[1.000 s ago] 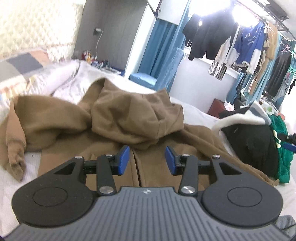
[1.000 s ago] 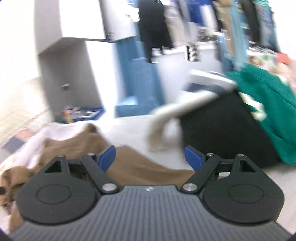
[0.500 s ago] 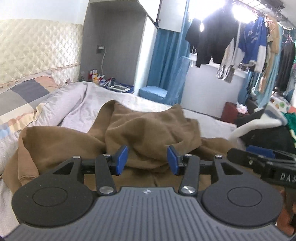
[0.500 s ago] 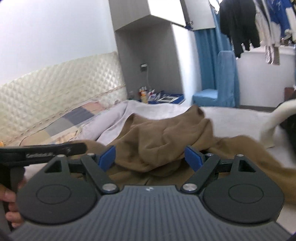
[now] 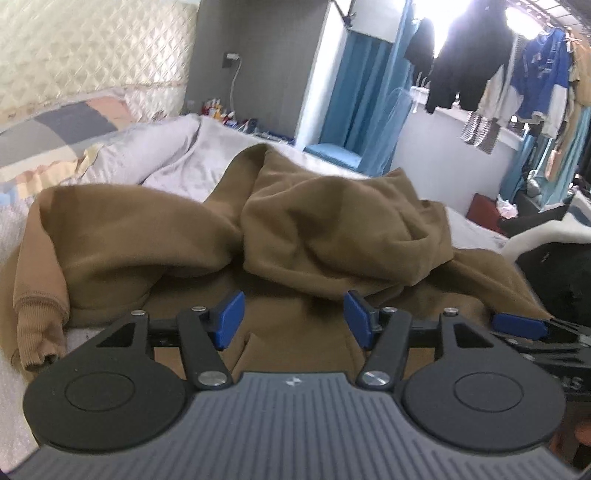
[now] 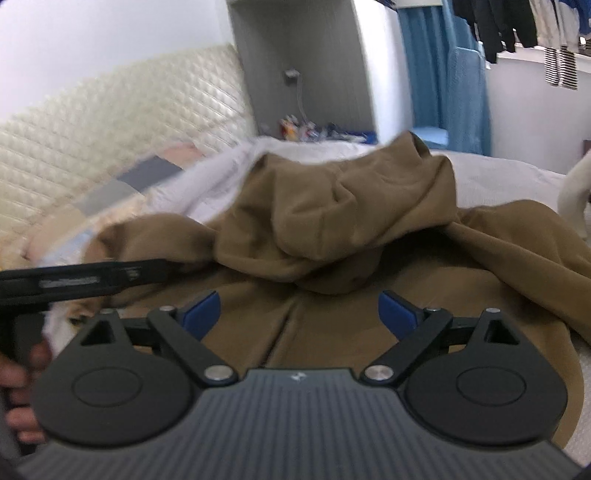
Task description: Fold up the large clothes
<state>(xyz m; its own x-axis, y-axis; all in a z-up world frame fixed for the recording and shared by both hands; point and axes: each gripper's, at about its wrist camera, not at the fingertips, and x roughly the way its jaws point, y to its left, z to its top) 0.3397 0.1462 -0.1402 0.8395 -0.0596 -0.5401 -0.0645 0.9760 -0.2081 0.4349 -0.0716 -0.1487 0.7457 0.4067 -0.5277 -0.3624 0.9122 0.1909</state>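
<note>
Brown hoodie (image 5: 317, 229) lay spread on the bed (image 5: 192, 162), hood bunched over the chest, one sleeve folded across to its cuff at the left. Left gripper (image 5: 293, 317): jaws opening, part open, nothing between the blue pads, fabric below. Right gripper (image 6: 299, 314): jaws opening, nearly full width, empty, above the hoodie's zip line

A white-sheeted bed (image 5: 207, 162) — brown hoodie (image 5: 332, 221) sprawled on it.

Quilted cream headboard (image 6: 110, 122), blue curtains (image 5: 365, 96), bright window (image 5: 443, 22).
</note>
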